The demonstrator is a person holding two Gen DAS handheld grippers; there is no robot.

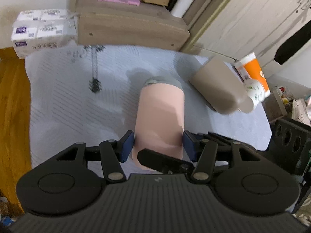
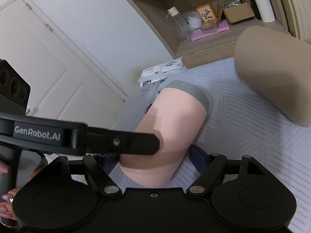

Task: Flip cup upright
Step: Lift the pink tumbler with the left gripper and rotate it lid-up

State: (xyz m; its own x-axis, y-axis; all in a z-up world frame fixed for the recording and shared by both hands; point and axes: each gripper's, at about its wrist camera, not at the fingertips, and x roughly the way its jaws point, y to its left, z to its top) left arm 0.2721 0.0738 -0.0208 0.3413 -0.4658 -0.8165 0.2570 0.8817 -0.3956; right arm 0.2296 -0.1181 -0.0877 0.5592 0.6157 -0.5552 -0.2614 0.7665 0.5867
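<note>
A pink cup (image 1: pixel 160 114) with a grey band at its far end lies on the pale grey striped cloth (image 1: pixel 68 101). My left gripper (image 1: pixel 158 145) has both blue pads against the cup's near end, one on each side. In the right wrist view the same pink cup (image 2: pixel 175 120) sits between the fingers of my right gripper (image 2: pixel 153 159), whose right blue pad (image 2: pixel 196 158) stands just beside the cup. The left gripper's black finger (image 2: pixel 124 141) crosses in front of the cup there and hides the right gripper's left pad.
A brown cup (image 1: pixel 217 87) lies on its side to the right, also in the right wrist view (image 2: pixel 272 77). An orange and white carton (image 1: pixel 254 73) sits behind it. A wooden shelf unit (image 1: pixel 132 27) stands at the cloth's far edge, with tissue packs (image 1: pixel 42 29) at its left.
</note>
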